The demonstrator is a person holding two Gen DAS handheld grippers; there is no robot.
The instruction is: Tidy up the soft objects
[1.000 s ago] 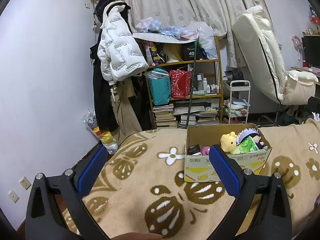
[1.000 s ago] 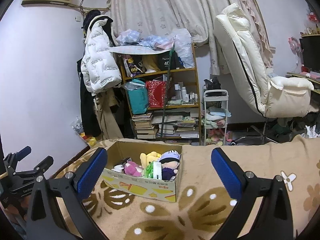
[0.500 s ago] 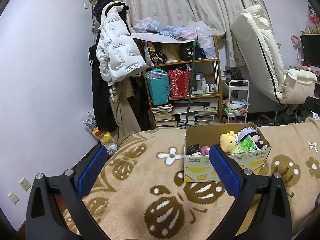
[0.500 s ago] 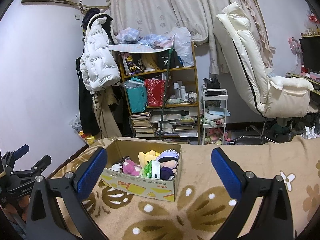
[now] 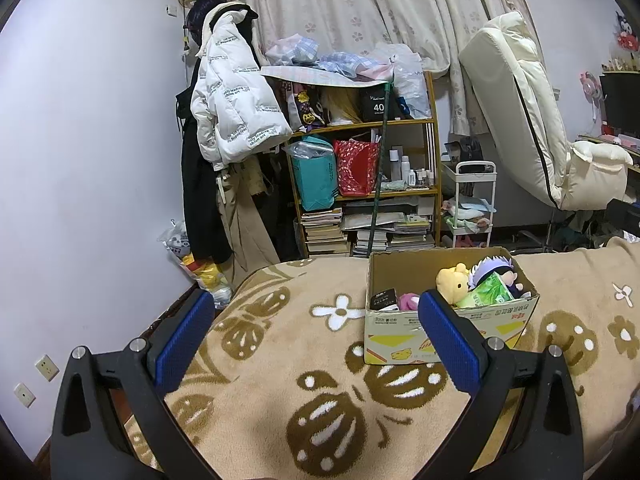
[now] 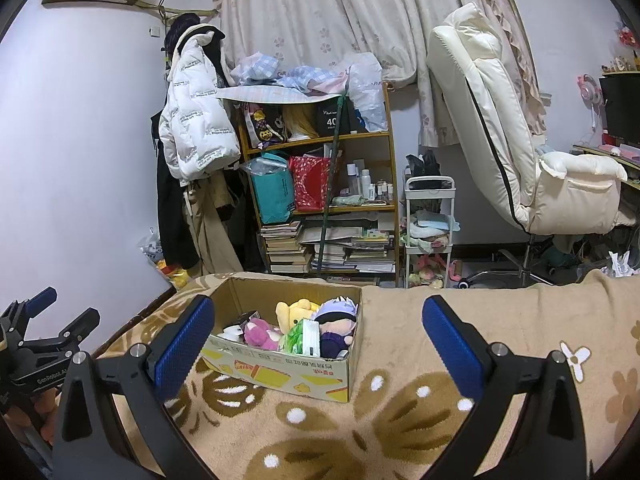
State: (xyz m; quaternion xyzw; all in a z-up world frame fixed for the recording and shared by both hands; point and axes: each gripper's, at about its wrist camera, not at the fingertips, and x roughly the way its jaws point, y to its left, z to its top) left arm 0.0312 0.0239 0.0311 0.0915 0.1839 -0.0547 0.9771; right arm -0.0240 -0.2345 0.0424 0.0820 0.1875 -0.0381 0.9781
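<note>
1. Landmark: an open brown cardboard box (image 6: pixel 280 364) with yellow printed panels stands on a beige fleece blanket (image 6: pixel 400 420) patterned with brown and white flowers.
2. Box contents, right wrist view: a yellow plush bear (image 6: pixel 294 312), a pink plush toy (image 6: pixel 260 334), a plush doll with pale lilac hair and dark clothing (image 6: pixel 336 322), and a green-and-white soft packet (image 6: pixel 302 336) leaning between the toys. A small black item (image 5: pixel 382 299) lies at the box's left end in the left wrist view; its type cannot be determined.
3. Left gripper (image 5: pixel 312 328): the two blue-padded fingers are spread wide and hold nothing. It is above the blanket, to the left of the box and apart from it.
4. Right gripper (image 6: pixel 316 338): the blue-padded fingers are spread wide and hold nothing. It faces the box without touching it.
5. Behind the box: a wooden shelf unit (image 6: pixel 320 200) loaded with books and bags, a white puffer jacket (image 6: pixel 196 136) hanging to its left, and a cream padded reclining chair (image 6: pixel 520 152) to its right.
</note>
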